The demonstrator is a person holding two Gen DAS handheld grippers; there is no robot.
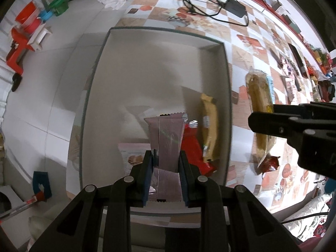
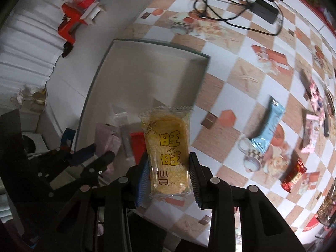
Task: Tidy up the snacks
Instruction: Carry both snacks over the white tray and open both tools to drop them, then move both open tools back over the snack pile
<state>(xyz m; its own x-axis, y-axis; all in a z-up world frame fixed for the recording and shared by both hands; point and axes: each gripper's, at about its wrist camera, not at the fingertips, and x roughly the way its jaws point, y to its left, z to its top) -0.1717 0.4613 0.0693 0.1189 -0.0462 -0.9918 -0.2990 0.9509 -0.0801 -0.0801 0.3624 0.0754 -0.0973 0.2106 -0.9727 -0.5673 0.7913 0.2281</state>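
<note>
My left gripper [image 1: 165,157] is shut on a pink snack packet [image 1: 167,138] and holds it over the near end of the grey box [image 1: 155,35]. A red packet [image 1: 194,150] and a yellow bar [image 1: 209,127] lie in the box beside it. My right gripper [image 2: 169,163] is shut on a clear packet of yellow rice crackers [image 2: 167,149], held above the box's right edge [image 2: 201,69]. The left gripper also shows in the right wrist view [image 2: 100,152], and the right gripper with the crackers shows in the left wrist view [image 1: 260,115].
Loose snacks lie on the checked tablecloth [image 2: 241,73] to the right: a light blue packet [image 2: 267,124], a pink one [image 2: 313,134], a red one [image 2: 294,174]. A black charger and cable [image 2: 264,8] lie at the far side. Red and green tubs [image 1: 31,19] stand on the floor at left.
</note>
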